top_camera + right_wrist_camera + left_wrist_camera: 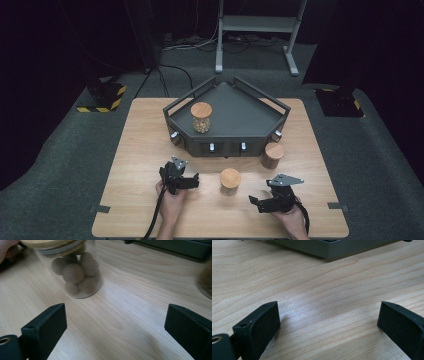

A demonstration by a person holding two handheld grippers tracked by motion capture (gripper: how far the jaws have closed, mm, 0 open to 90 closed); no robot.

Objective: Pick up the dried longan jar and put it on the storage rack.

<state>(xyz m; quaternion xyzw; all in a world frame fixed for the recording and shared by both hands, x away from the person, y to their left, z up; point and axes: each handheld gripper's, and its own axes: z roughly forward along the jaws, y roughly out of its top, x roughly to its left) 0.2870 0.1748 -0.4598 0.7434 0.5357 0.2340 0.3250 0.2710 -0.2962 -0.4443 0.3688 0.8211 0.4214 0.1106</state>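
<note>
A pale wooden tabletop [140, 145] is sitting on a grey carpeted floor [50, 165]. A dark grey, five-sided tray [240, 117] is resting at the tabletop's far middle. A clear jar with a wooden lid [201, 117], holding round balls, is standing upright in the tray's left part. A second jar [272, 155] is standing just beside the tray's front right corner. A third jar [230, 181] is standing nearer the person, between the two grippers. The left gripper [192, 181] is hovering over bare wood, its jaws spread wide and gripping nothing. The right gripper [254, 202] is likewise holding its jaws wide apart and empty, pointing toward the third jar.
</note>
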